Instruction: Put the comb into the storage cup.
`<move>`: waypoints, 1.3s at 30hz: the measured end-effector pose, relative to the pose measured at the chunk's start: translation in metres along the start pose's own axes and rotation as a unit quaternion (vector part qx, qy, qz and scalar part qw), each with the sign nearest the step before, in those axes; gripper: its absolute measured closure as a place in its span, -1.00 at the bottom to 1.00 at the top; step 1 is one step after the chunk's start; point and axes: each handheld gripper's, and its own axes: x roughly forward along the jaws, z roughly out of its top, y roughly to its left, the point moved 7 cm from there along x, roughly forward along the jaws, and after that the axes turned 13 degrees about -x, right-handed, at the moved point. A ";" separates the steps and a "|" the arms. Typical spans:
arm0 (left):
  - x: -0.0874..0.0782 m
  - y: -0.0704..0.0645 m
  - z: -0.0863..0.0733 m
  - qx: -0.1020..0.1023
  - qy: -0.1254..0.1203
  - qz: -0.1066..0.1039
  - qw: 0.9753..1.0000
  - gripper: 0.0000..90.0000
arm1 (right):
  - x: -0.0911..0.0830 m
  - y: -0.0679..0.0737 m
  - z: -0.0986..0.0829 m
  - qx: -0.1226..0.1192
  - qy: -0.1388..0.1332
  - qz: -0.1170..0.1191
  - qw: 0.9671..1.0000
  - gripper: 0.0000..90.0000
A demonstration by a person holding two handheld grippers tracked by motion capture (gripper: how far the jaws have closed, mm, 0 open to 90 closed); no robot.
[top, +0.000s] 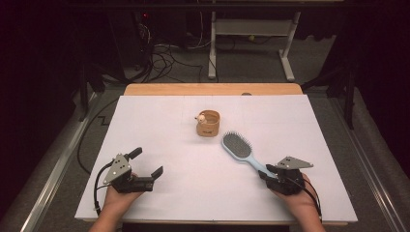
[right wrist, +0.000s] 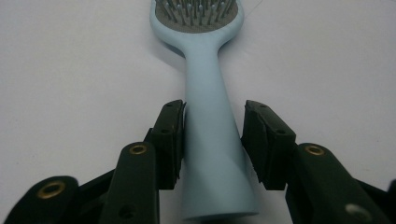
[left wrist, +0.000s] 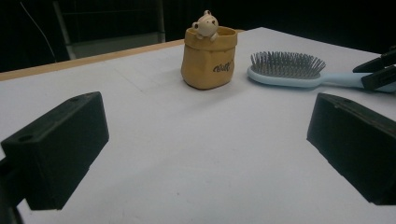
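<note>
White table (top: 159, 145) w/ wooden far edge; tan bear pot (top: 208, 123) near centre; blue hairbrush (top: 241, 150) lies just beside it.

- Head of the hairbrush (right wrist: 196, 14) cut off at 12 o'clock in the right gripper view.
- Handle end hidden under the right gripper (top: 274, 173) in the high view.
- Lettering on the yellow pot (left wrist: 208, 58) too small to read.
- Forearms cut off at 6 o'clock in the high view.
</note>
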 end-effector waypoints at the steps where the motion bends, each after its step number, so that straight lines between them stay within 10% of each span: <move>1: 0.000 0.000 0.000 0.000 0.000 0.000 1.000 -1.00 | 0.000 0.000 0.000 -0.002 0.001 0.000 1.000 0.36; 39: -0.003 0.003 0.003 -0.004 -0.006 0.002 1.000 -1.00 | -0.039 0.011 -0.033 -0.003 0.005 -0.012 1.000 0.40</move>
